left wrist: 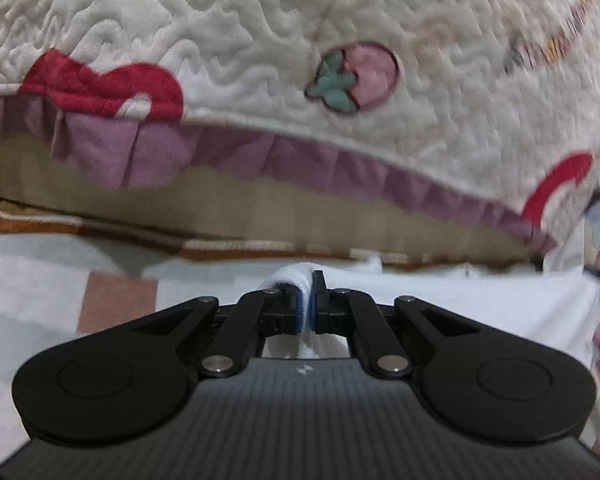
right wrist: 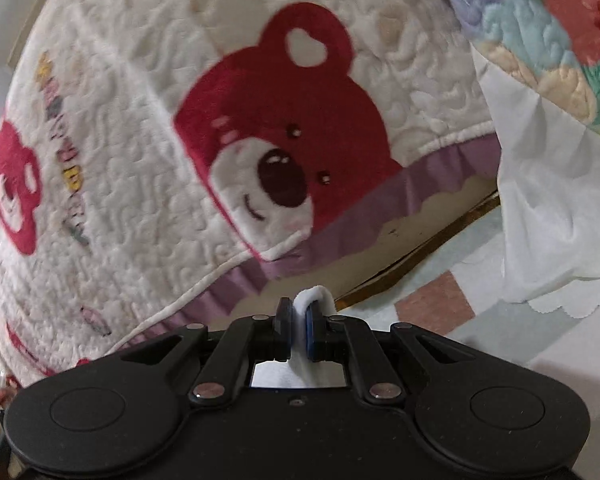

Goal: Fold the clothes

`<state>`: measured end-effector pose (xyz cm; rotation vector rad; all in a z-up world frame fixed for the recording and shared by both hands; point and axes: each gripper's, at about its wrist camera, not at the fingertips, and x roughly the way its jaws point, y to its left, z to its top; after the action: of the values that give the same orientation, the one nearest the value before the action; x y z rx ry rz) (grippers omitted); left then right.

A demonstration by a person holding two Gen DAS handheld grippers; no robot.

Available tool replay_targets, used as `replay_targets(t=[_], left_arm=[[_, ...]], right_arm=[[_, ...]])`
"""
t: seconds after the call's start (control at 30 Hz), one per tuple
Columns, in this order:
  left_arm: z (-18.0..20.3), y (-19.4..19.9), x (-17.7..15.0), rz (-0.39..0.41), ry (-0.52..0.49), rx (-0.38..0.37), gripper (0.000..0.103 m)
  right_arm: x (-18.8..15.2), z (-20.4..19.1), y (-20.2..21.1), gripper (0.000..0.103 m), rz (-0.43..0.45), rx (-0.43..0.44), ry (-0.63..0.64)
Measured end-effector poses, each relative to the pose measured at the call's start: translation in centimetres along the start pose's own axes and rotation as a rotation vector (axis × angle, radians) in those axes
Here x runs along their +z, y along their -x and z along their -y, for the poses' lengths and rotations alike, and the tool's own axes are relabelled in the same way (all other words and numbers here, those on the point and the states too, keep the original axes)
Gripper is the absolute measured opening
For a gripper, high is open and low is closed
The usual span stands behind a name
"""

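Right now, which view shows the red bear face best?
Right wrist: the bear face sits whole and centred on the quilt. Left wrist shows only cut-off red patches at the quilt's edge, no face.

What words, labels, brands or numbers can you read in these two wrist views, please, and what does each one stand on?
Coloured lettering on the cream quilted bed cover, right wrist view: too blurred to read.
The same kind of lettering on the cover in the left wrist view: too blurred to read.
Small pale emblem on the left gripper's body: a mark, not readable text.
Nothing else carries text or numbers.
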<state>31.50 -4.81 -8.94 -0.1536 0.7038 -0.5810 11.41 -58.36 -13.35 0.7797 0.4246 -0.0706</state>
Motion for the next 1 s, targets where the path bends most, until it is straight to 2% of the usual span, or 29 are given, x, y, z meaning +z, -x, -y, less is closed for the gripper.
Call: replay_targets(t=[0.13, 0.37, 0.43, 0.5, 0.53, 0.57, 0.6, 0.63, 0.67, 0.73, 0.8, 0.9, 1.0], left_arm=[[0.7, -2.9, 1.6, 0.008, -0.069, 0.032, 0.003], [0.4, -9.3, 1.0, -0.102, -0.133, 0.132, 0.004], [0.1, -10.5, 0.5, -0.134, -0.117, 0.162, 0.007], [-0.1, -9.8, 0.2, -0.096, -0.082, 0.168, 0.007], [0.2, -8.0, -0.2, -0.034, -0.072, 0.122, 0.009], [0.6, -6.0, -0.6, 0.037, -0.064, 0.065, 0.012], [1.1, -4.1, -1.2, 0.088, -0.084, 0.02, 0.028], [1.6, -2.8, -1.7, 0.106, -0.104, 0.019, 0.041], [2.0, -1.8, -2.4, 0.107, -0.11, 0.026, 0.042], [2.2, -0.9, -3.4, 0.055, -0.11, 0.032, 0.042], [2.3, -0.5, -4.4, -0.012, -0.121, 0.072, 0.042], [1.9, -0.3, -6.0, -0.079, -0.112, 0.116, 0.042], [2.0, 1.8, -7.9, -0.092, -0.151, 0.268, 0.042]], right_arm=[[0.8, 1.0, -2.6, 0.009, -0.011, -0.046, 0.008], [1.0, 2.3, -7.3, 0.009, -0.099, -0.165, 0.018], [1.0, 2.9, -7.4, 0.019, -0.097, -0.234, -0.013], [0.9, 3.0, -6.1, 0.026, -0.052, -0.335, -0.033], [0.7, 3.0, -5.0, 0.026, -0.022, -0.387, -0.048], [0.3, 2.7, -3.7, 0.026, 0.013, -0.395, -0.057], [-0.6, 2.0, -2.2, 0.026, 0.026, -0.341, -0.039], [-1.6, 1.1, -0.8, 0.031, 0.027, -0.266, -0.008], [-2.7, 0.3, 0.4, 0.034, 0.022, -0.226, 0.032], [-4.9, -1.2, 2.2, 0.038, 0.003, -0.195, 0.118], [-6.6, -1.6, 3.4, 0.04, -0.005, -0.206, 0.163], [-7.9, -1.1, 4.4, 0.05, -0.015, -0.246, 0.161], [-8.3, 0.2, 4.3, 0.051, -0.037, -0.303, 0.08]])
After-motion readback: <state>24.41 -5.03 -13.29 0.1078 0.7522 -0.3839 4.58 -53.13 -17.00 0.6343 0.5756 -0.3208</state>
